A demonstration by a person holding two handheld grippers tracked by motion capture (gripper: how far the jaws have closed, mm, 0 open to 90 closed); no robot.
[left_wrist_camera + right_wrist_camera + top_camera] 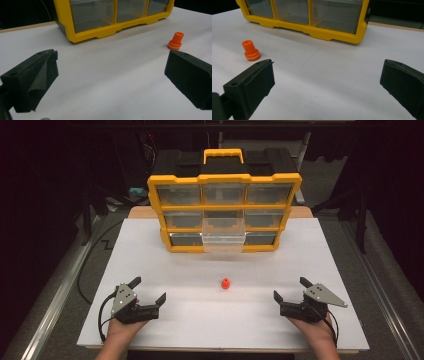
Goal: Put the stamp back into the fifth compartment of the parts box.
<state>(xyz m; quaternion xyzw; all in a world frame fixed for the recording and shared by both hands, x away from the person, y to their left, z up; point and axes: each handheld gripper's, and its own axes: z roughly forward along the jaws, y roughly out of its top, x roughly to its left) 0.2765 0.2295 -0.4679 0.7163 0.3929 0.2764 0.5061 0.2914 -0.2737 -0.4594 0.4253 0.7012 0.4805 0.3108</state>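
Observation:
A small orange stepped plug [225, 283] stands upright on the white table [200, 320], about midway between my two grippers. It also appears as the orange plug [175, 41] at the upper right of the left gripper view and as the plug [250, 51] at the left of the right gripper view. My left gripper [148, 290] rests near the table's front left, open and holding nothing. My right gripper [290, 289] rests at the front right, open, nothing between its fingers. Both sit well apart from the plug.
A yellow organiser [225, 212] with clear drawers stands upright at the back middle of the table. One clear drawer [223, 238] in its lower middle sticks out toward me. A black cable [92, 265] runs along the floor at the left.

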